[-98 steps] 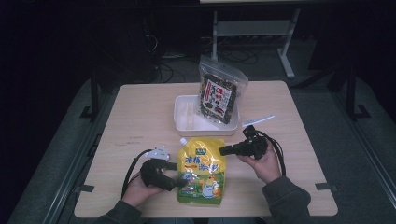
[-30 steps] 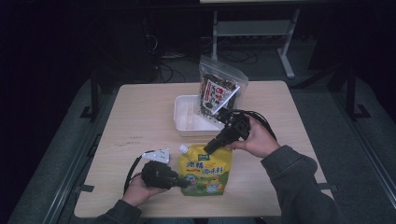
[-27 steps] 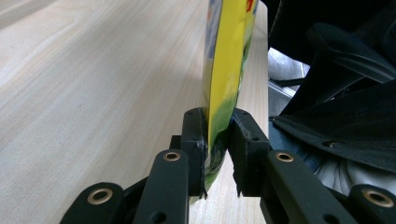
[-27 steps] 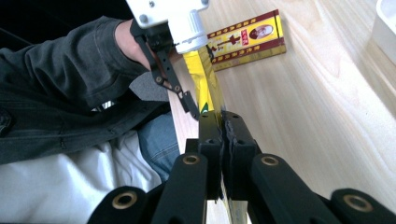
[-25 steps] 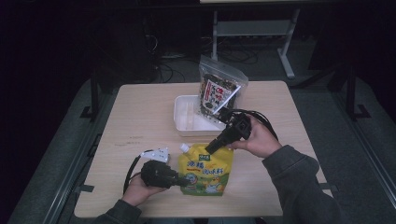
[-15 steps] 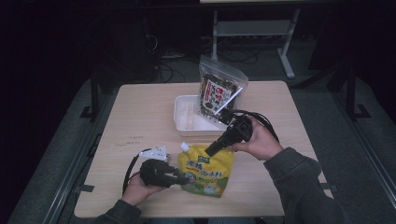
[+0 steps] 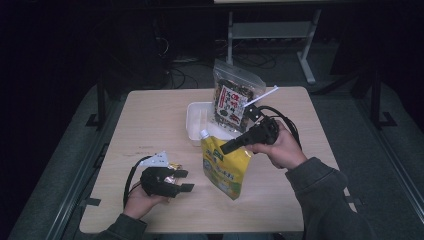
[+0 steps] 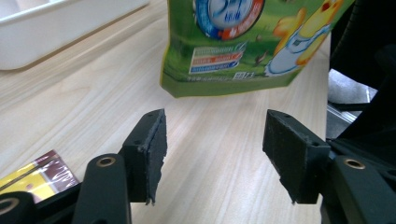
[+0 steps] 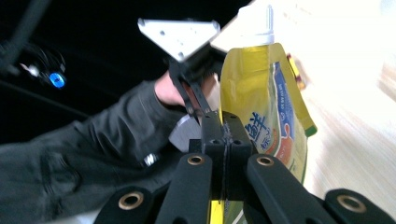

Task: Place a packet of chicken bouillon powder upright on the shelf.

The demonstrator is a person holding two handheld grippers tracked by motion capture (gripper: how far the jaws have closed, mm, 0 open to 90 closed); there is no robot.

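A yellow-green spouted pouch (image 7: 225, 167) hangs tilted at the middle of the table. My right gripper (image 7: 223, 148) is shut on its upper edge just below the white cap. The right gripper view has the closed jaws (image 9: 223, 122) pinching the pouch (image 9: 268, 98). My left gripper (image 7: 184, 180) lies low at the front left, just left of the pouch. Its jaws have just been opening and nothing is between them. In the left gripper view the open pads (image 8: 153, 140) face the pouch's lower edge (image 8: 243, 42), a short way off.
A white tray (image 7: 196, 117) sits behind the pouch, with a clear bag of dark snacks (image 7: 232, 100) standing at its right end. A small yellow-red sachet (image 8: 39, 175) lies by my left gripper. Bare wood runs along the table's left and front.
My left gripper's jaws have opened and let go of the pouch's lower part. The right gripper keeps its grip on the top, and the pouch has shifted slightly right and tilted.
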